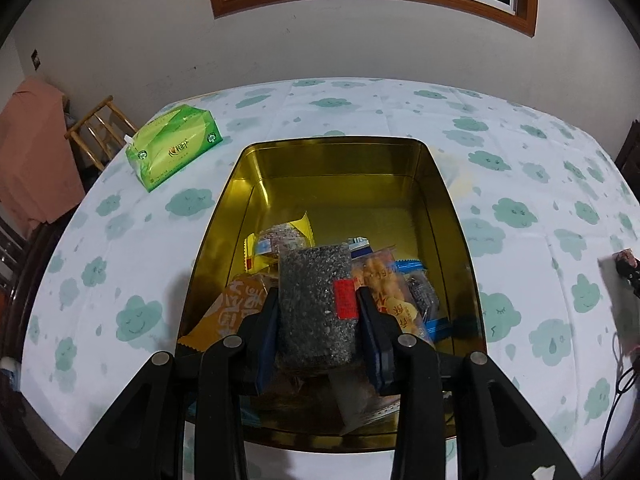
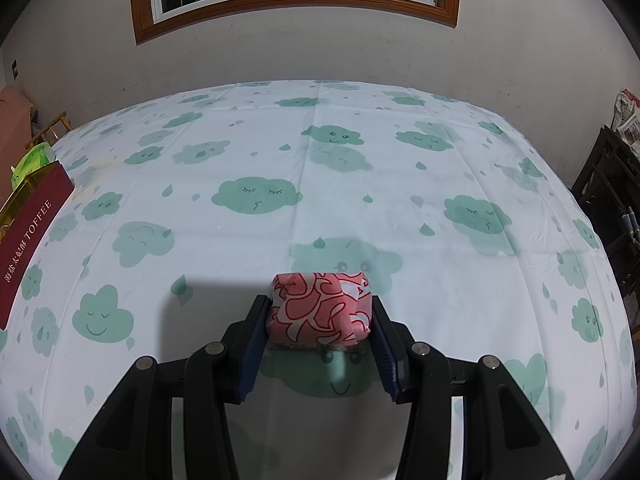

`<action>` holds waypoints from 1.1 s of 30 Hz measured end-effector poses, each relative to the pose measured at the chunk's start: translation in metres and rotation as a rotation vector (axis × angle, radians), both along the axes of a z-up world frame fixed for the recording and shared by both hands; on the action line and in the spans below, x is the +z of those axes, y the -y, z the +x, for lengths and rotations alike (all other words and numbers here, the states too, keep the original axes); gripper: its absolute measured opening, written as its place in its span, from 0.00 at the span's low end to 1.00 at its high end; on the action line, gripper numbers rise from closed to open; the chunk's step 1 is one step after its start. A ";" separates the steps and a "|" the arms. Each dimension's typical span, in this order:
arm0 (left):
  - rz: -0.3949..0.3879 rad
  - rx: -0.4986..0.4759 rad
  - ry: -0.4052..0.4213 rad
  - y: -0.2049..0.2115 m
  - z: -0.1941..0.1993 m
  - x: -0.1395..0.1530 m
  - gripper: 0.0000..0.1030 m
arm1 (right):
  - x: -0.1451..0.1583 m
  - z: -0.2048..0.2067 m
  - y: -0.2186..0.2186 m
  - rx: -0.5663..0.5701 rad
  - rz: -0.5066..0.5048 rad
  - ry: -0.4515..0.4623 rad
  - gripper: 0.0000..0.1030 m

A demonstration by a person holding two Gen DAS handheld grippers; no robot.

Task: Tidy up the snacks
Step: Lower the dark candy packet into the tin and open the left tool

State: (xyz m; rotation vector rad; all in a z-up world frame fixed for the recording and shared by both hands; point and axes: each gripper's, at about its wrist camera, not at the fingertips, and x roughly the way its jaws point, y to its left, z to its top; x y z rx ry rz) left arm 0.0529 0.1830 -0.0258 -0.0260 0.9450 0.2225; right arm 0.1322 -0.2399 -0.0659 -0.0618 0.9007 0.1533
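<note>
Currently left gripper [image 1: 318, 320] fingers are pinching a stiff-looking dark seed bar [image 1: 316, 304] over the gold tin [image 1: 452, 216]; right gripper [image 2: 320, 328] is squeezing a soft pink-wrapped snack [image 2: 320, 308] mid-body above the desk [image 2: 280, 160].

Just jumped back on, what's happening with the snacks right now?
Both grippers are loaded. The left gripper is shut on a dark speckled snack pack, held over the gold tin, where several other wrapped snacks already lie. The right gripper is shut on a pink-and-red patterned packet over the cloud-print tablecloth, off to the tin's right.
</note>
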 end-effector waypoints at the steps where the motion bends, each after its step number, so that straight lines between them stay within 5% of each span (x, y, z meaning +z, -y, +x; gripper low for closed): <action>1: -0.001 -0.002 0.000 0.000 0.000 0.000 0.34 | 0.000 0.000 0.002 0.000 0.000 0.000 0.48; 8: -0.009 -0.022 -0.009 -0.003 0.001 0.000 0.35 | 0.000 0.000 0.000 0.000 -0.001 0.000 0.48; 20: 0.092 -0.035 -0.026 0.010 0.003 0.001 0.41 | 0.000 0.000 0.003 0.000 -0.003 0.000 0.48; 33: 0.110 -0.068 -0.012 0.023 0.003 0.009 0.61 | 0.000 0.000 0.002 0.000 -0.003 0.000 0.48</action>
